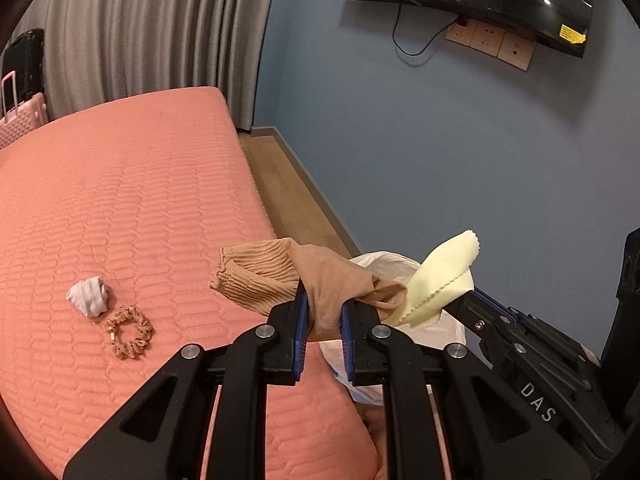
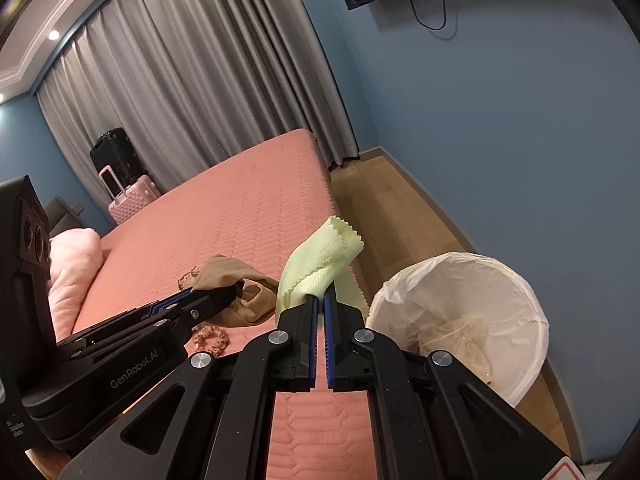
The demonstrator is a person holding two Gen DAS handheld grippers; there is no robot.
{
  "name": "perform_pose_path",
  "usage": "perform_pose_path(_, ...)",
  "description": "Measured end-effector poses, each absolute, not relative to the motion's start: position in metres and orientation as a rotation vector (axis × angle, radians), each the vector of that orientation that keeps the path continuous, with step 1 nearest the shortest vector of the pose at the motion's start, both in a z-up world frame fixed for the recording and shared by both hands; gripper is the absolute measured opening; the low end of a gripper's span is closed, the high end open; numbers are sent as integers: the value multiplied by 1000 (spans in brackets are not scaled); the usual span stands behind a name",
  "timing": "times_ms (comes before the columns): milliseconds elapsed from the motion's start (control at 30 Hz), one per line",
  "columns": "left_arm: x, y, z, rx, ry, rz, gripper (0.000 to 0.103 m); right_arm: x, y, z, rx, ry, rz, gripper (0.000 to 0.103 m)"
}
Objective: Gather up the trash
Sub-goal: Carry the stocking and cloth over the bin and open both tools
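Here both grippers carry soft cloth toward the bin. The left gripper (image 1: 324,314) has its jaws clamped on a tan stocking (image 1: 320,280), bunched between the blue pads, with its ribbed cuff hanging free over the edge of the bed (image 1: 120,200). The right gripper (image 2: 321,300) has its jaws all but closed on a folded pale yellow cloth (image 2: 316,264), pinched low so that the zigzag-cut edge stands up above the pads. The white-lined trash bin (image 2: 520,300) stands on the wooden floor just beside the bed, near the right gripper, and already holds some crumpled pale rubbish.

Both pieces look very light and limp. The stocking seems thin, stretchy and a little slick, so a grip on a gathered wad, as here, should hold better than one on a single layer; its loose cuff could snag on the bin liner or drape over the rim. The yellow cloth looks firmer in weave and should drop cleanly when let go, provided it hangs over the bin's mouth.

Left on the bed are a small white bundle of fabric (image 1: 89,295) and a spotted scrunchie (image 1: 130,334), lying just beside each other. Each is soft and compressible; the scrunchie is best pinched across its ruffled ring, the bundle across its middle.
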State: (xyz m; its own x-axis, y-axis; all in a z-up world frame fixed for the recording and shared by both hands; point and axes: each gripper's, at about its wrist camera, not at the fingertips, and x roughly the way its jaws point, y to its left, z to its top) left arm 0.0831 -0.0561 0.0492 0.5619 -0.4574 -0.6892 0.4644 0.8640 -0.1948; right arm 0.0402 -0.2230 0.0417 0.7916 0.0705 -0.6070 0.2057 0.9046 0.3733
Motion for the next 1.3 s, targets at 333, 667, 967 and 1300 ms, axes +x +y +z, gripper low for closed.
perform_pose_path(333, 71, -108, 46, 80, 828, -625, 15, 19, -268, 31, 495, 646, -156, 2)
perform_pose_path(667, 72, -139, 41, 105, 859, -694, 17, 16, -288, 21, 520, 654, -203, 3)
perform_pose_path(967, 82, -144, 39, 59, 873, -672, 46, 25, -293, 14, 530, 670, -226, 9)
perform_pose_path(1300, 84, -122, 38, 19, 874, -607, 47, 29, -283, 11, 506, 674, -209, 10)
